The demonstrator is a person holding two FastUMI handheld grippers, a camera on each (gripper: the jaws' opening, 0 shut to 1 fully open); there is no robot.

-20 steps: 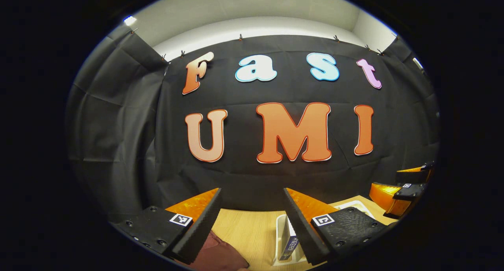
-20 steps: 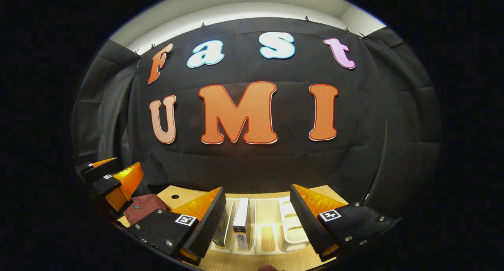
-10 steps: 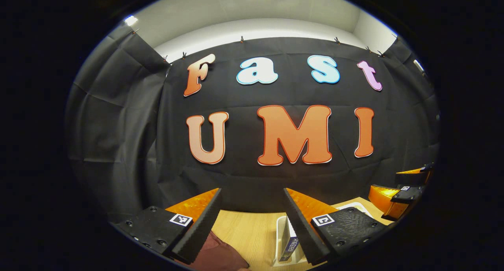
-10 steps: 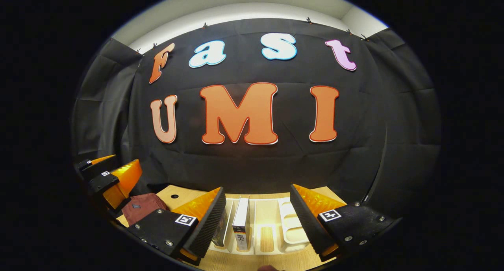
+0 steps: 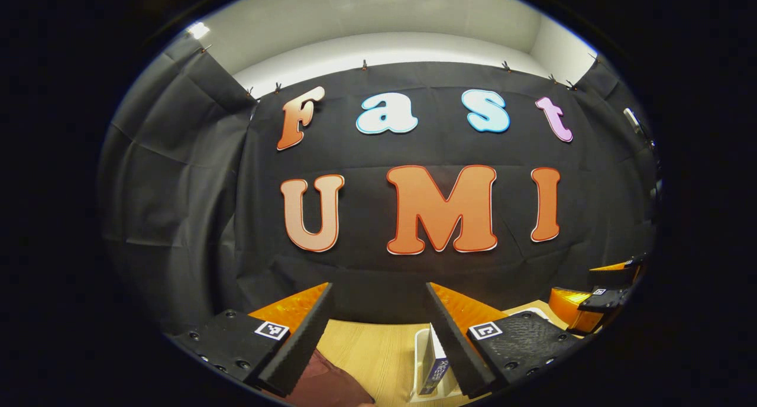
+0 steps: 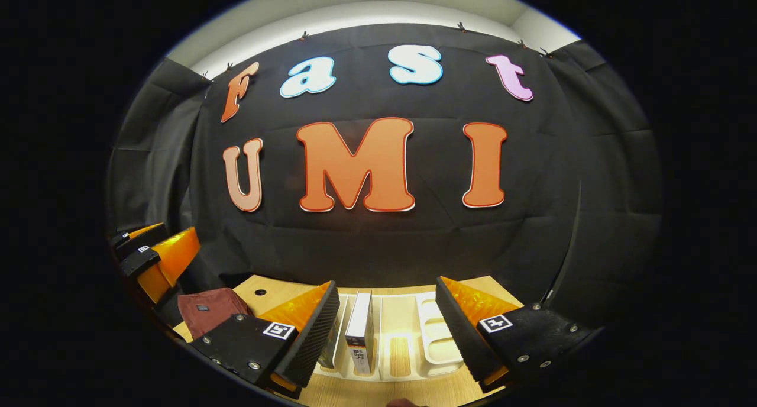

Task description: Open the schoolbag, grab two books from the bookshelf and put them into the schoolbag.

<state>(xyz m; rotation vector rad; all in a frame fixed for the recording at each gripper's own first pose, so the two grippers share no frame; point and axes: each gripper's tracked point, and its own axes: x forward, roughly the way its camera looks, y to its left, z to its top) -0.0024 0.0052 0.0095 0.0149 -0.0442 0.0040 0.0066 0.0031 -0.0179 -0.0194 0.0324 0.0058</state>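
Left gripper (image 5: 378, 330): I am holding it with its fingers spread wide, nothing between them, hovering above the light wooden table (image 5: 372, 351).

Right gripper (image 6: 387, 330): I am holding it released too, fingers well apart and gripping nothing, raised above the white plastic bookshelf rack (image 6: 434, 342).

Landmark: the white plastic bookshelf rack is sitting on the wooden table; I am placing everything else against it.

Books: in the right gripper view a white-spined upright book (image 6: 359, 336) is standing in a slot of the rack, just beside my left-hand finger, and a darker book (image 6: 331, 342) is leaning in the slot next to it, half hidden behind that finger. In the left gripper view a blue-and-white book (image 5: 436, 365) is standing in the rack's end (image 5: 421, 359), just beside that gripper's right-hand finger.

Schoolbag: the dark red fabric schoolbag (image 6: 207, 309) is lying on the table to the left of the rack, apart from it; in the left gripper view its cloth (image 5: 325, 380) is showing below the left-hand finger. I cannot tell whether it is zipped.

Other gripper seen from each camera: the left one (image 6: 151, 259) is hanging above the schoolbag, left of the rack; the right one (image 5: 597, 297) is hanging at the rack's far side.
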